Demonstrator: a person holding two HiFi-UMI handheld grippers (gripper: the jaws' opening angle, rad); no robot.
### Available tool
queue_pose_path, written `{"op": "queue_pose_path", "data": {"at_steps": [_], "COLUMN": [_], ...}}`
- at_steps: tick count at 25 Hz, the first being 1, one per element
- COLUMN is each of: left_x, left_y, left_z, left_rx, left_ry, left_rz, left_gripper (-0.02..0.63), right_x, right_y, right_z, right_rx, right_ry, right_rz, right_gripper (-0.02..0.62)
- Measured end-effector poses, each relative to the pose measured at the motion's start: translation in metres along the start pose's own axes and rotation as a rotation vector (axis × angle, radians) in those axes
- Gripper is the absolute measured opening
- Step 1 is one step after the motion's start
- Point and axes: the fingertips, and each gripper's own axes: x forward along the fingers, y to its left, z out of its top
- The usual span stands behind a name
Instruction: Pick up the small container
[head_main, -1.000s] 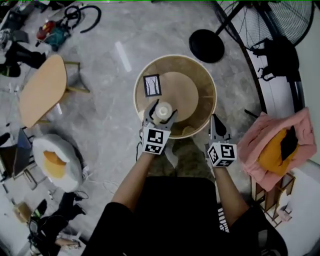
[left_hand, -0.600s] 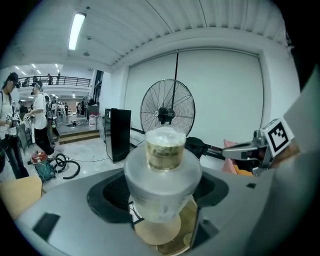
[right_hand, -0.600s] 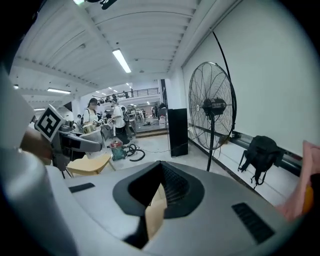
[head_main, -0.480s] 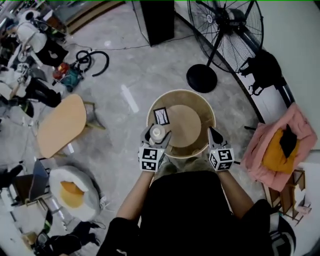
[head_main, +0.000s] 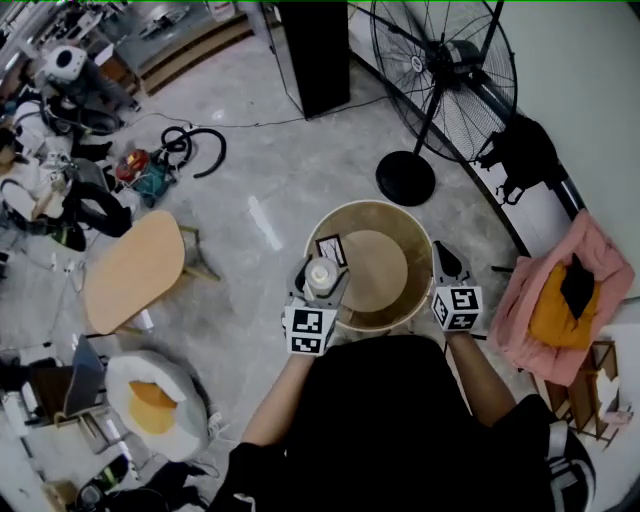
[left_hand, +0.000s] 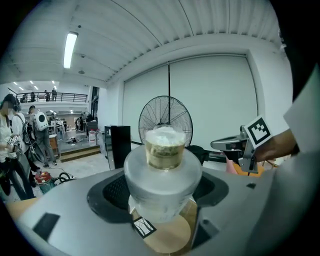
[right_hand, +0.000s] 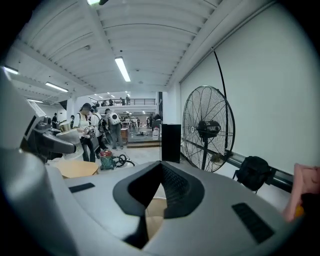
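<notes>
Currently your left gripper (head_main: 319, 270) has its jaws clamped on the small container (left_hand: 162, 170), one jaw on each side of its wide translucent body. The left gripper view gives detail the head view lacks: a narrower upper section with yellowish contents and a pale top. Below the container, that view shows the round wooden worktop (left_hand: 167, 240) and a black-bordered marker card (left_hand: 144, 226). The container looks clear of the surface there, not touching.

The head view adds placement. The container is over the worktop's left rim, just beside the card.

Your right gripper (head_main: 441, 252) is at the worktop's right rim, well apart from the container. The head view shows it only as one pointed shape. The right gripper view settles it: jaws together at the tips, nothing between them, a sliver of wood visible below.

That view also picks up people (right_hand: 90, 131) standing in the far hall and a pedestal fan (right_hand: 207, 127) by the wall. The head view instead shows the fan's round base on the floor beyond the worktop. It also shows the whole pink cloth heap (head_main: 560, 300) to your right. The right gripper view catches just its edge.
</notes>
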Motion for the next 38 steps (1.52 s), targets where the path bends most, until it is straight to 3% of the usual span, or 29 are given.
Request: {"op": "queue_pose_path", "data": {"at_steps": [4,14,22,38], "left_x": [-0.006,-0.006,-0.004,-0.006], "left_y": [0.013,0.042,0.048,0.039], "left_z": [0.008,0.000,-0.004,-0.006], "left_rx": [-0.008,-0.020,-0.025,-0.017], "left_ry": [-0.017,-0.004,-0.009,-0.021], "left_rz": [0.014,0.034,0.030,0.007], "left_gripper": [0.351,0.351,0.351,0.351], "right_x": [-0.004,-0.010,-0.014,-0.030], "right_y": [-0.002,0.008,0.016,0.029], "right_z": [0.003,0.017,0.019,0.007], "right_rx": [0.038,-0.013,-0.068,-0.036], "right_ry": [0.006,-0.033,-0.035,-0.034], "right_rz": [-0.028,-0.083,-0.099,-0.097], "right_gripper": [0.017,0.016,0.016,0.015]}}
